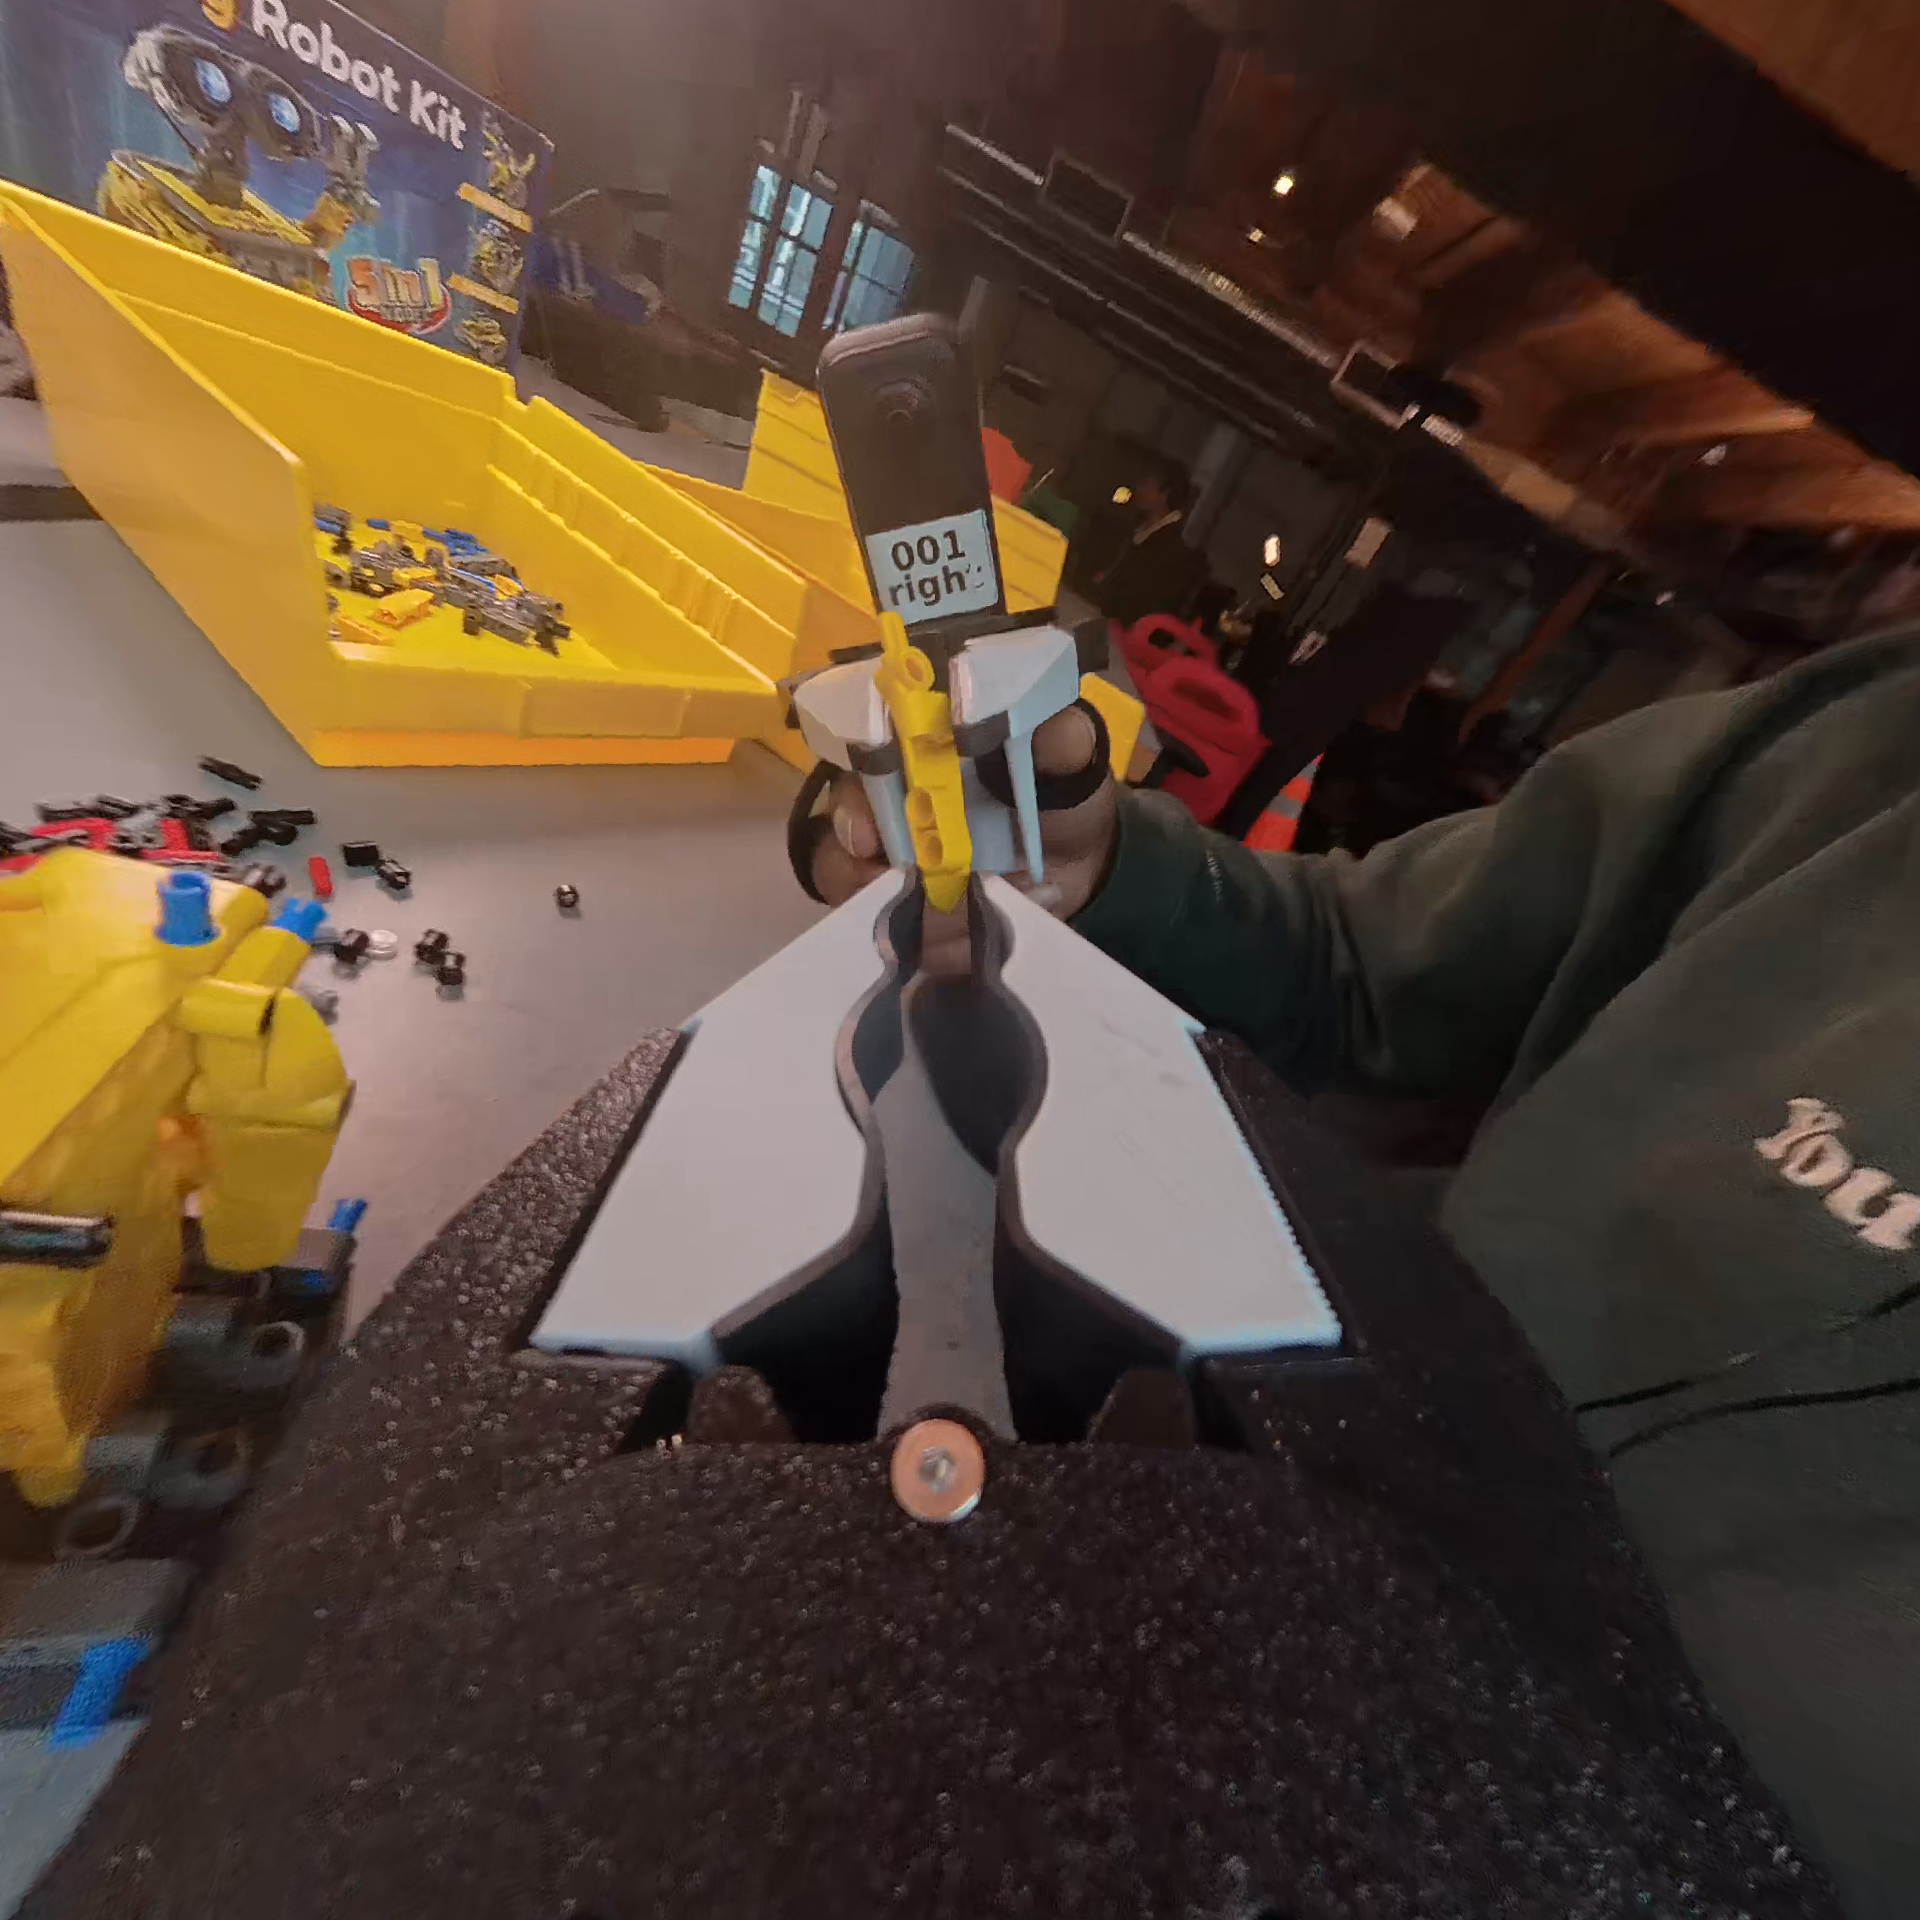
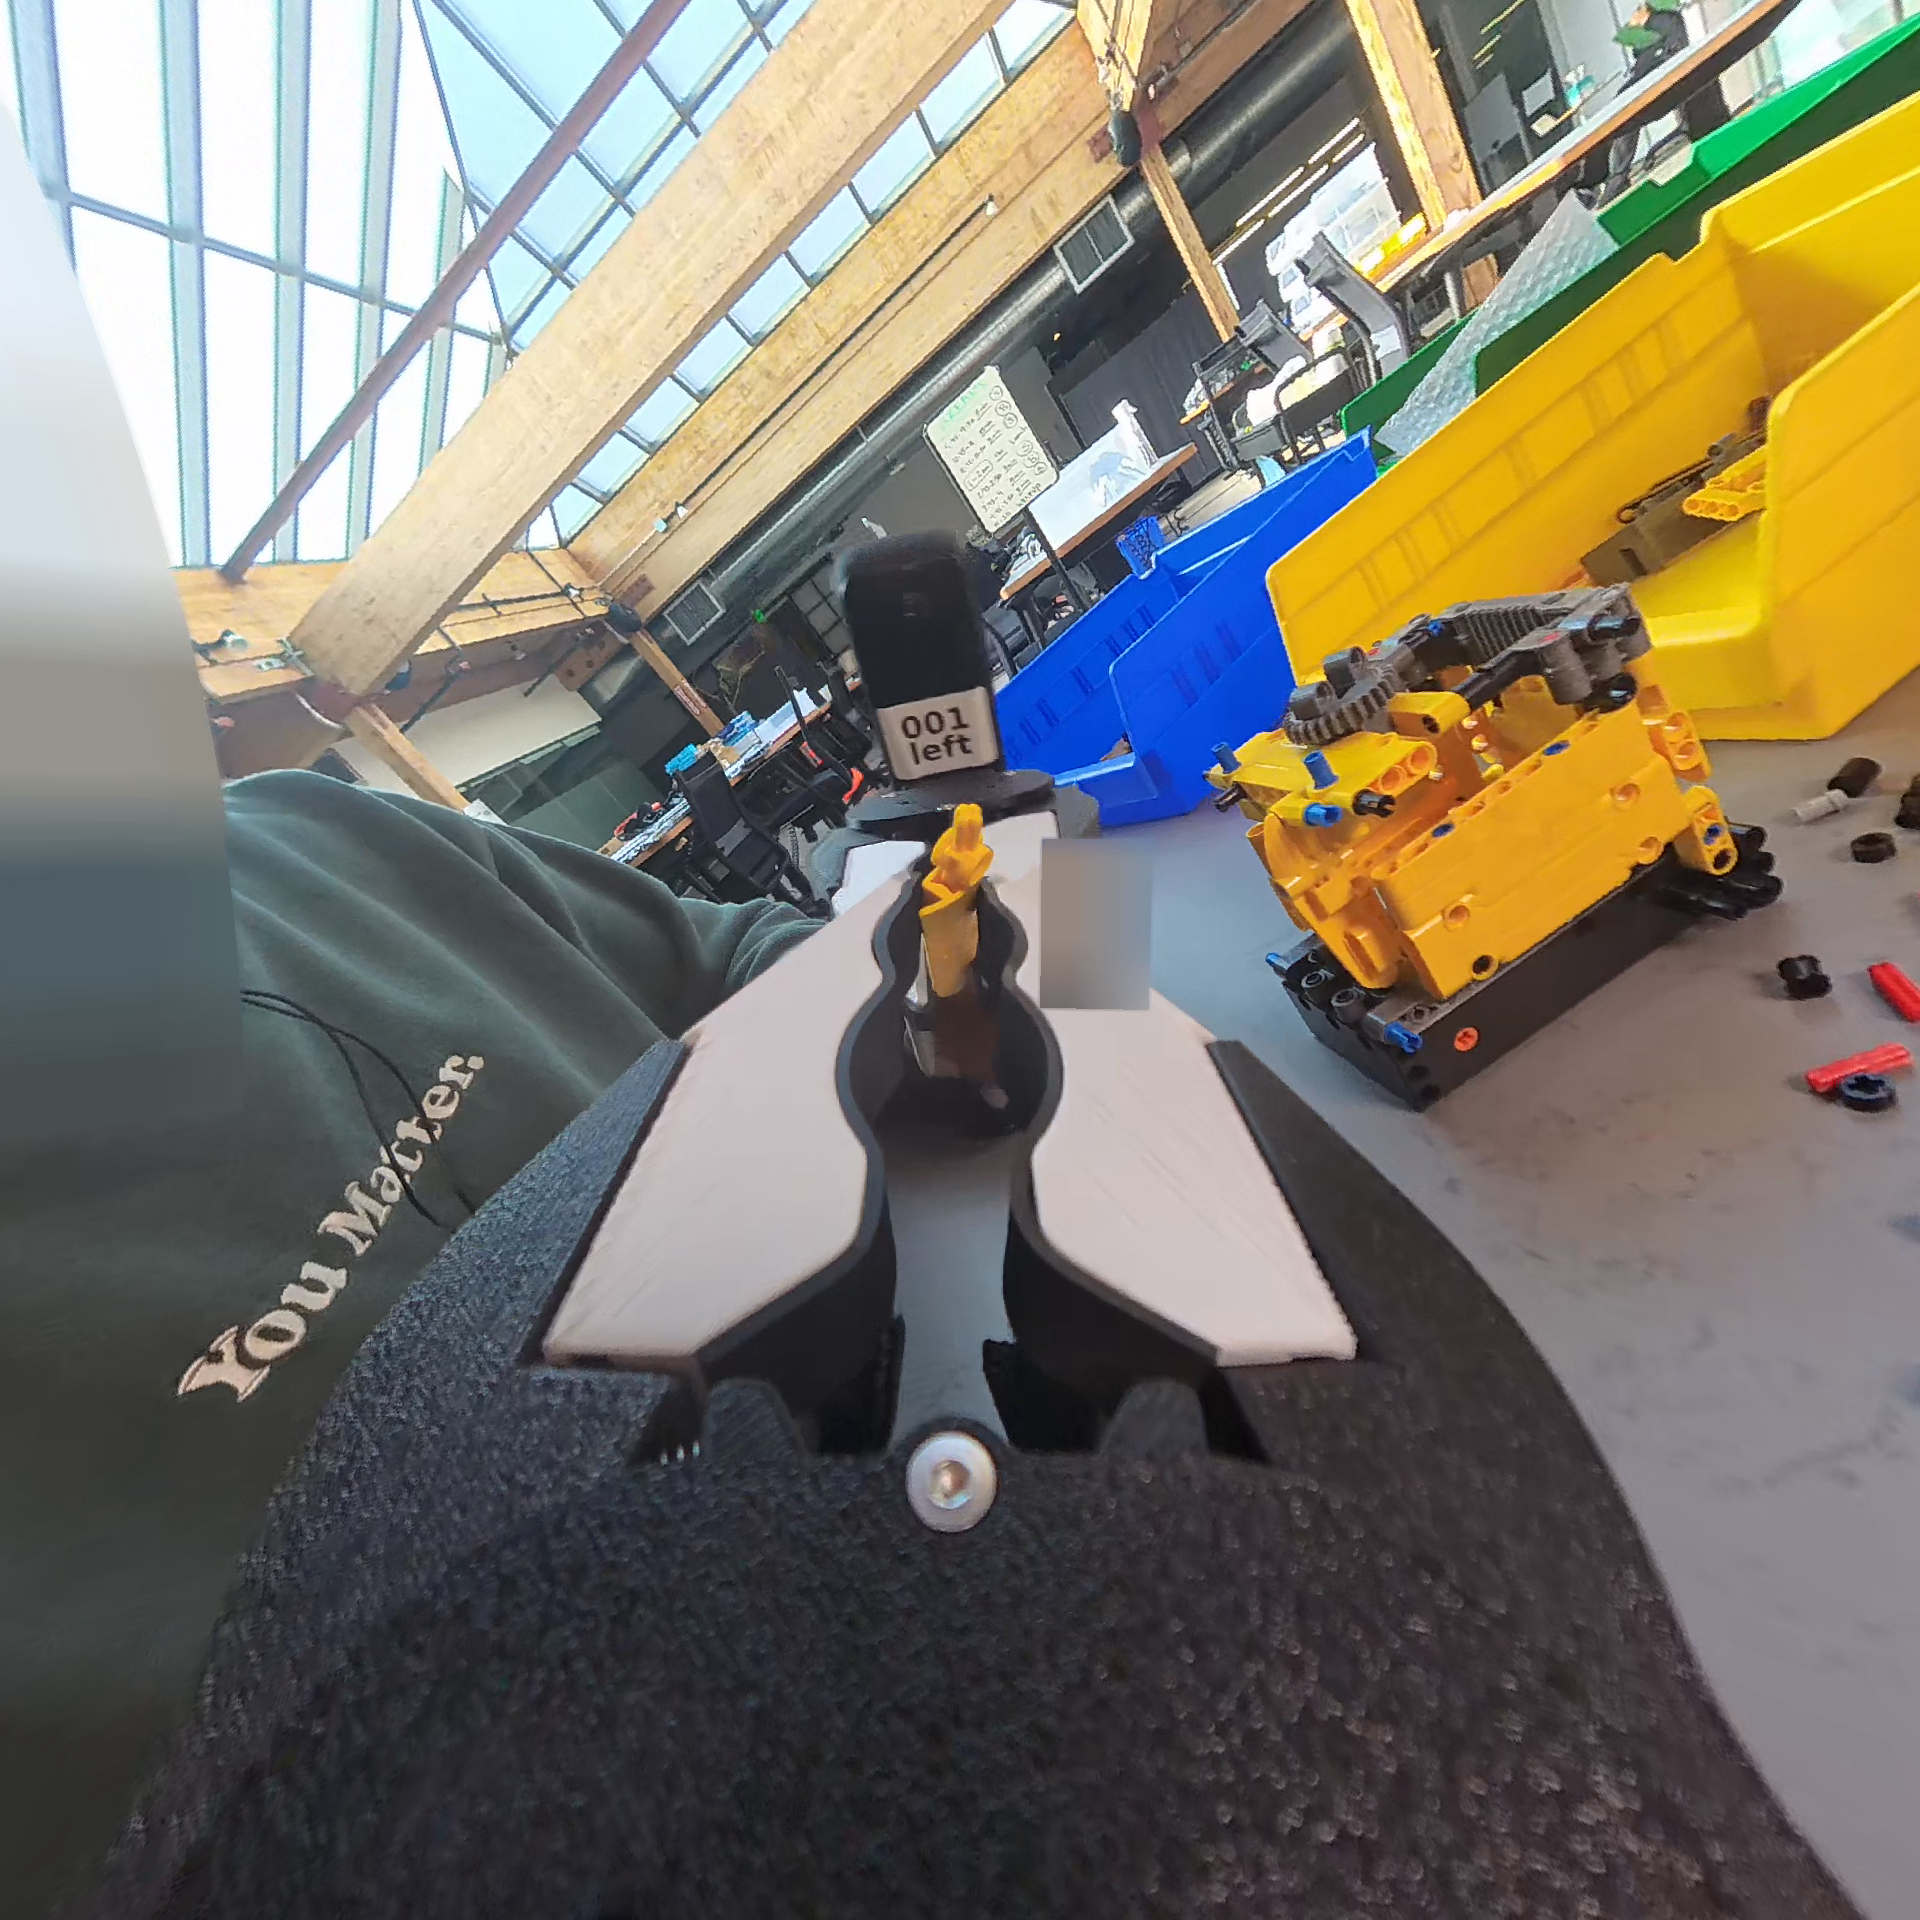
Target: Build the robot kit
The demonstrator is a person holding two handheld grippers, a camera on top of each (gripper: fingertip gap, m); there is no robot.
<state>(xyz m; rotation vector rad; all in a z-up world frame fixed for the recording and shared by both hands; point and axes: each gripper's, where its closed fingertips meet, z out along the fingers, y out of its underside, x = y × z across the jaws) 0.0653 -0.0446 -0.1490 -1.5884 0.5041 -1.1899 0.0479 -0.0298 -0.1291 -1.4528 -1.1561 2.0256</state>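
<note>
1. I saw both claws lifted above the grey table (image 1: pixel 623 987), facing each other tip to tip, almost on one line.
2. Between them was a long yellow piece (image 1: pixel 925 769), a thin beam with holes. It was in the air, not on the table.
3. The right gripper (image 2: pixel 954 894) was clenched on this piece. In the right wrist view the piece sat between its two narrow tips.
4. The left gripper (image 1: pixel 943 891) had its jaws drawn near together, and the lower end of the piece was just at its tips. I could not tell whether it really pinched that end or only touched it.
5. The long axis of the piece stood almost upright in both views, slightly tilted. So it lay across the line between the two claws, not along it.
6. The piece lay straight ahead of each claw, and the right one had more of it.
7. A hand (image 1: pixel 1070 831) in a dark green sleeve held the right gripper.
8. The yellow brick model (image 2: pixel 1486 821) stood on the table well apart to the side, near the loose parts (image 1: pixel 249 805) and the yellow bin (image 1: pixel 208 436).
</note>
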